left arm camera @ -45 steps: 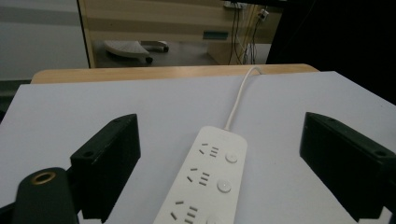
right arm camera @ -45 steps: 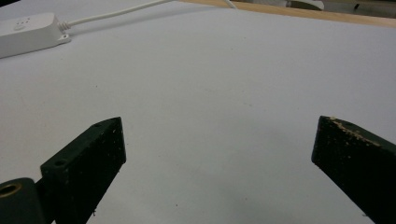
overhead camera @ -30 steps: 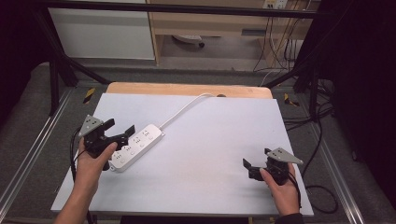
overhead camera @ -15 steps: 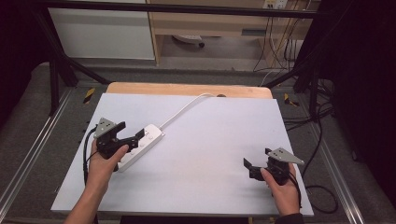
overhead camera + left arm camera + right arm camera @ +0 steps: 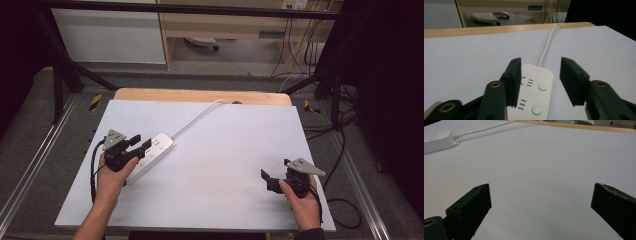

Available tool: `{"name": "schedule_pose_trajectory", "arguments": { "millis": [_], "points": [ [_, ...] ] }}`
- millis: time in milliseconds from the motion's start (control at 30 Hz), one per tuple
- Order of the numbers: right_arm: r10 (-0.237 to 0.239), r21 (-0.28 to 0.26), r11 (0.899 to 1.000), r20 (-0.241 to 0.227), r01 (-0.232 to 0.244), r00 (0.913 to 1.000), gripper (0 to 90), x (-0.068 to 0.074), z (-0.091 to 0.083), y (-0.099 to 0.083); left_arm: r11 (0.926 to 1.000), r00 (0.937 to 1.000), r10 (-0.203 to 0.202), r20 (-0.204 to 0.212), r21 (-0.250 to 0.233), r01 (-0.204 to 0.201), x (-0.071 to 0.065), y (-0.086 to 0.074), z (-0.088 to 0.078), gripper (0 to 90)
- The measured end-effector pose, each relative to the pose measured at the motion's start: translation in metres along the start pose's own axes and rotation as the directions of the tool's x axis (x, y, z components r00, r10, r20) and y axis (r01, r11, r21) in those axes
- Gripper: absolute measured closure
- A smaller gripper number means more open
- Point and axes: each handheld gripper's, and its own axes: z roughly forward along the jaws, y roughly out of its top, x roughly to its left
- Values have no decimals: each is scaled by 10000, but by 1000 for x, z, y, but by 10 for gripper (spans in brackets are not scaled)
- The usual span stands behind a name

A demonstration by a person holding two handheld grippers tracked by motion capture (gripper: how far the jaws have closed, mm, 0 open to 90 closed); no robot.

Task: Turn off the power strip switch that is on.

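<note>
- The left claw [image 5: 141, 145] is spread wide and poised over the near end of the strip [image 5: 151, 154]; in the left gripper view its jaws stand one on each side of the strip [image 5: 534, 92], one close against its edge, the other a little apart, with nothing pinched between them.
- The right claw [image 5: 266, 181] is also released, jaws far apart, resting low over bare worktop [image 5: 225, 150] near the front right edge, well apart from the strip.
- The strip lies flat on the worktop's left half, set at a slant, sockets and round buttons facing up. No plug sits in any socket.
- Its cord [image 5: 197, 114] runs from the far end toward the back edge of the worktop and drops out of sight there.
- Progress, as I judge it: the approach to the strip looks finished, since the jaws already bracket its width. The grasp itself is not yet made.
- Left to do: close the left claw on the strip, then lift or shift it. What the right claw will add cannot be told from here; it waits idle.
- The cord may drag if the strip is pulled far.
</note>
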Motion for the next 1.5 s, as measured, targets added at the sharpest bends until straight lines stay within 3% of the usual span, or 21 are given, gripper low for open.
{"name": "schedule_pose_trajectory", "arguments": {
  "millis": [200,400,633,933,1100,1333,1500],
  "points": [
    [-110,34,9999,-35,110,9999,36,2,1,0,9990,9993,312,198,329,-318,2,-5,2,734],
    [-83,-11,10000,-58,83,9999,34,1,1,0,9982,9984,109,547,584,-141,3,-13,6,823],
    [-20,-93,10000,-68,20,10000,34,1,0,1,9966,9963,212,832,772,-276,0,-14,7,886],
    [-95,-130,9999,-37,94,9999,34,1,-1,0,9931,9967,218,777,1134,-306,3,-19,8,900],
    [-164,-87,9998,-77,164,9998,35,1,0,0,9904,9980,307,548,1333,-378,4,-20,8,900],
    [-209,63,9998,-126,209,9997,33,1,1,0,9828,9964,445,726,1759,-567,3,-23,13,900],
    [-263,75,9996,-151,264,9995,33,2,2,0,9818,9964,427,730,1816,-554,2,-23,13,900]
  ]
}}
